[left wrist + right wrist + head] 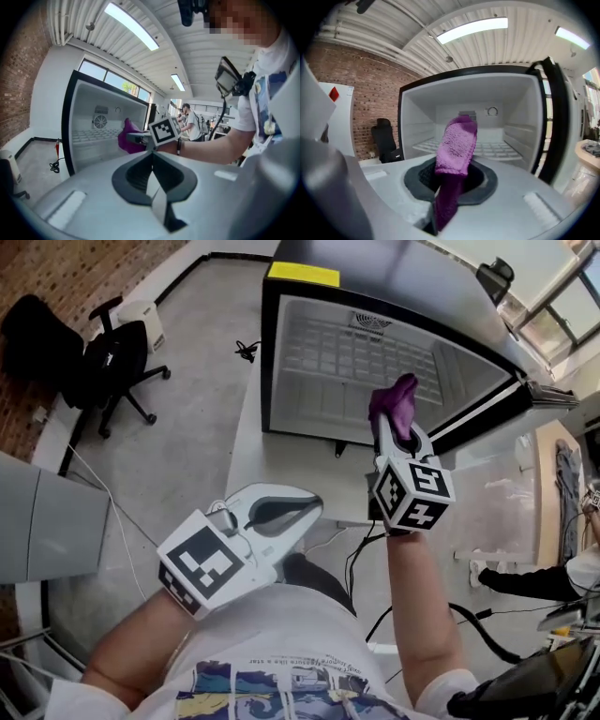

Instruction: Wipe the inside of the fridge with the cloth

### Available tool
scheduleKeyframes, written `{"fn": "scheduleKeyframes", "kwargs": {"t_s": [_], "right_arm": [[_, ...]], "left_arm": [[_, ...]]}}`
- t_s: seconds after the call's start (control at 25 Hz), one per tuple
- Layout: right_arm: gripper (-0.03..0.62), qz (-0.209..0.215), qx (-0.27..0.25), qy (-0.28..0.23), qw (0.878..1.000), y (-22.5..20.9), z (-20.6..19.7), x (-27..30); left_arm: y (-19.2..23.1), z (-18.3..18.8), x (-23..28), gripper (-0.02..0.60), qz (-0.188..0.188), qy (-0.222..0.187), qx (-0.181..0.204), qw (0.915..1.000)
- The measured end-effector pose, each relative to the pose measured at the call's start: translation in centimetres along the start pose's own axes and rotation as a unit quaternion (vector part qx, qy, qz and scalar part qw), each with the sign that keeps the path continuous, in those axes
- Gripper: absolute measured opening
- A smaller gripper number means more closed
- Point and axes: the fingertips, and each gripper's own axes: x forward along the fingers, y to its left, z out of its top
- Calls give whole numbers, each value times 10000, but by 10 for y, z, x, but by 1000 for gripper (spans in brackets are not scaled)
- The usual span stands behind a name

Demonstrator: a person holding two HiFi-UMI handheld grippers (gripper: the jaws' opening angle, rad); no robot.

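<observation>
Head view – fridge: the fridge [272,362] stands open on a white surface [246,460], with its door [502,401] swung out to the right and a wire shelf [361,352] inside.
Head view – cloth: the purple cloth [394,401] sticks up past the tips of the right gripper [392,427], which is raised at the mouth of the fridge.
Head view – left gripper: the left gripper [305,507] is held low, near the person's body and well apart from the fridge.
Head view – floor: a black office chair [103,357] stands to the left, near a brick wall [56,277].
Left gripper view – jaws: the dark pads are pressed together with nothing between them. Beyond them, the other gripper holds the cloth at the front of the fridge opening.
Right gripper view – jaws: they are clamped on the cloth, which rises from between the pads and folds over at its top.
Right gripper view – beyond: the white fridge interior lies straight ahead. Whether the cloth touches any wall cannot be told.
</observation>
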Motion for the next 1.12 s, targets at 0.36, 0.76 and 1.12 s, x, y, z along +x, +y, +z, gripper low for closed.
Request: {"fn": "scheduleKeyframes", "kwargs": {"t_s": [0.36, 0.76, 1.12], "right_arm": [[57, -1221, 352, 549, 9904, -89, -80, -32], [57, -1789, 685, 835, 9779, -140, -115, 11], [57, -2017, 867, 721, 9729, -147, -120, 52]], "left_arm": [[-25, 0, 19, 5, -411, 60, -56, 9991], [-8, 5, 27, 5, -126, 222, -147, 9996], [11, 10, 41, 5, 81, 368, -269, 9989]]}}
